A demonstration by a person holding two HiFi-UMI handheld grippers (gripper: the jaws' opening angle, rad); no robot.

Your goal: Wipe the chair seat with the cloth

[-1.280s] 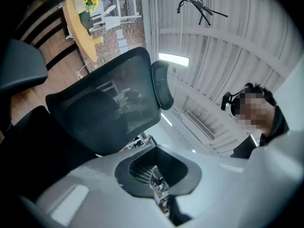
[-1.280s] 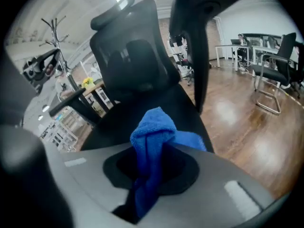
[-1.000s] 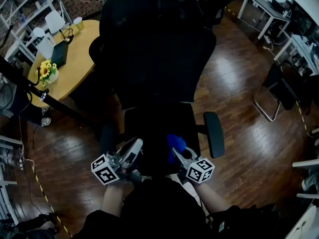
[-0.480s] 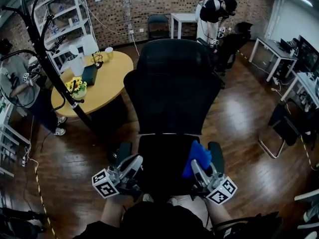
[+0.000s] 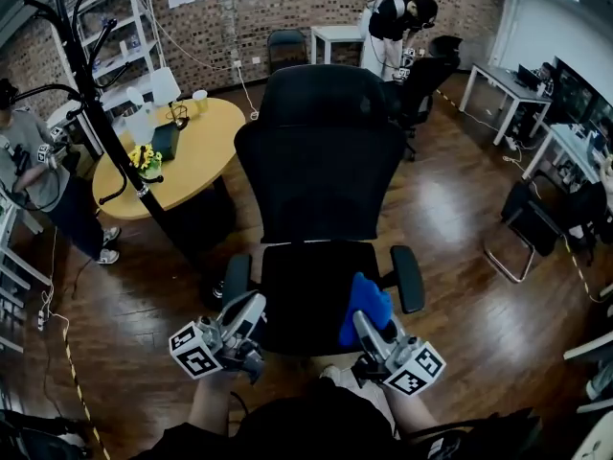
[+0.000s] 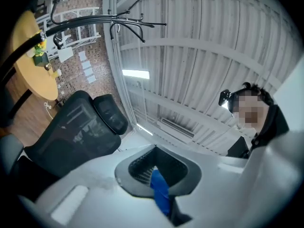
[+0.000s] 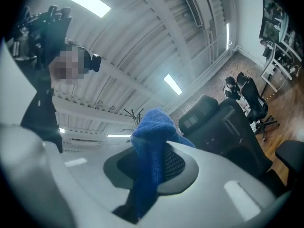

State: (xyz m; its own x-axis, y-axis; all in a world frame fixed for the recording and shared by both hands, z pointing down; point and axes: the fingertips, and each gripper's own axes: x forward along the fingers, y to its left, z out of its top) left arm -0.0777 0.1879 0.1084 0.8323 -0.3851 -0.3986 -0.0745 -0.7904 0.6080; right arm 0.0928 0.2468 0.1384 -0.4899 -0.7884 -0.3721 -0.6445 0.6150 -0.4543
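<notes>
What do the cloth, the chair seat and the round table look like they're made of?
Cloth: soft blue fuzzy pile, likely microfibre or terry.
Seat: matte black, probably fabric or mesh; weave unclear.
Table: smooth yellowish top, wood or laminate.

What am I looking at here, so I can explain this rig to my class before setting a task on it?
No robot: a person holds a hand-held gripper in each hand. The head view comes from a camera on the person's head, looking down; the other two cameras ride on the hand-held grippers. Below stands a black office chair. The right hand-held gripper is shut on a blue cloth over the right side of the seat. The left hand-held gripper pinches a thin blue strip I cannot identify.
</notes>
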